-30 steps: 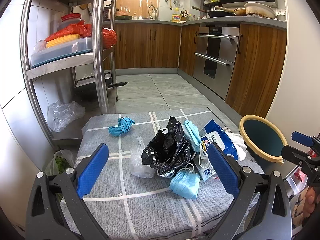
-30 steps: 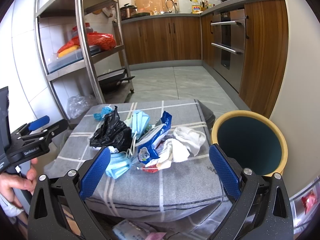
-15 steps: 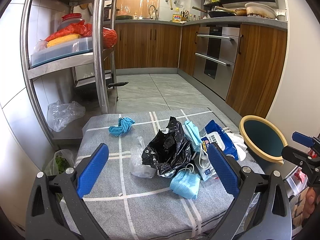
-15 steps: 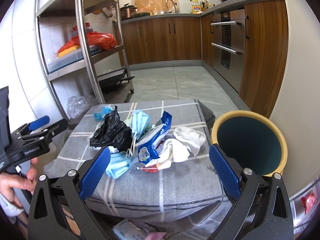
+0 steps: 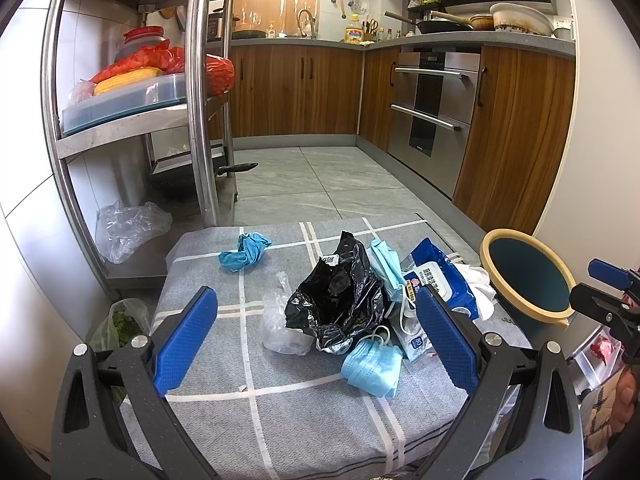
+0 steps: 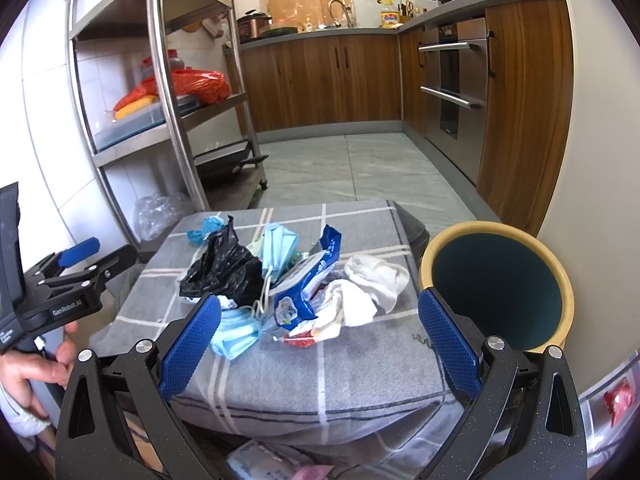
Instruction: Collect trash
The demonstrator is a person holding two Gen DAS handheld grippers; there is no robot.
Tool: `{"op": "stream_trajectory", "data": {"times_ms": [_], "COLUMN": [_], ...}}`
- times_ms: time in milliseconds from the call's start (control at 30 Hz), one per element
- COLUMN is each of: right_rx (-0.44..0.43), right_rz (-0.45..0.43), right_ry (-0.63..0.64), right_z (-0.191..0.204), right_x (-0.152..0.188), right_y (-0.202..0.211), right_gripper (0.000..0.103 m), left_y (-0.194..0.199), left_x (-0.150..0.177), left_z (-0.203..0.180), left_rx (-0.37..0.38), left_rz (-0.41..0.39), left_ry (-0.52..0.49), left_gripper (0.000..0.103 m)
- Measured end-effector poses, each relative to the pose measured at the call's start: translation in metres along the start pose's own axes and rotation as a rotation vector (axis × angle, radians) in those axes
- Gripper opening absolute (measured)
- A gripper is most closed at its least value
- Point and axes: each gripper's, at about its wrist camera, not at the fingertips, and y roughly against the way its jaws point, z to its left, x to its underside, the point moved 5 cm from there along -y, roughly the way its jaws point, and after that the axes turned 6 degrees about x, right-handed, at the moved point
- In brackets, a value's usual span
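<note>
Trash lies heaped on a grey checked cloth: a black plastic bag, a clear bag, blue face masks, a blue wipes pack, white tissue and a teal glove. A yellow-rimmed dark bin stands at the cloth's right edge. My left gripper is open, hovering short of the heap. My right gripper is open too, held in front of the masks and tissue, with nothing between its fingers.
A steel shelf rack with a food tray stands to the left. Clear bags lie at its foot. Wooden cabinets and an oven line the far and right sides. Tiled floor stretches beyond the cloth. Packets lie under the cloth's front edge.
</note>
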Motion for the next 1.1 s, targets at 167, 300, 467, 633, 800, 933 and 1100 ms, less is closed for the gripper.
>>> {"op": "stream_trajectory", "data": {"times_ms": [167, 300, 467, 633, 800, 933, 1100], "right_rx": [0.001, 0.001, 0.002, 0.002, 0.002, -0.003, -0.014], "right_rz": [0.003, 0.005, 0.010, 0.012, 0.016, 0.038, 0.093], "right_ry": [-0.001, -0.002, -0.001, -0.002, -0.002, -0.009, -0.033], "right_z": [-0.001, -0.001, -0.002, -0.002, -0.003, -0.004, -0.008], "right_x": [-0.001, 0.000, 0.000, 0.001, 0.002, 0.004, 0.007], "right_y": [-0.001, -0.002, -0.003, -0.004, -0.006, -0.010, -0.020], "right_gripper": [0.098, 0.098, 0.098, 0.098, 0.098, 0.098, 0.098], "left_y": [0.000, 0.000, -0.001, -0.002, -0.004, -0.009, -0.024], "left_x": [0.000, 0.000, 0.000, 0.001, 0.001, 0.001, 0.000], "left_z": [0.000, 0.000, 0.001, 0.000, -0.001, -0.001, 0.002], "left_rx": [0.000, 0.001, 0.004, 0.005, 0.005, 0.007, 0.028], "left_rz": [0.001, 0.003, 0.008, 0.010, 0.017, 0.036, 0.093], "left_ry": [0.001, -0.001, 0.004, 0.003, 0.001, 0.000, 0.019], "left_gripper": [0.097, 0.097, 0.097, 0.097, 0.097, 0.097, 0.097]}}
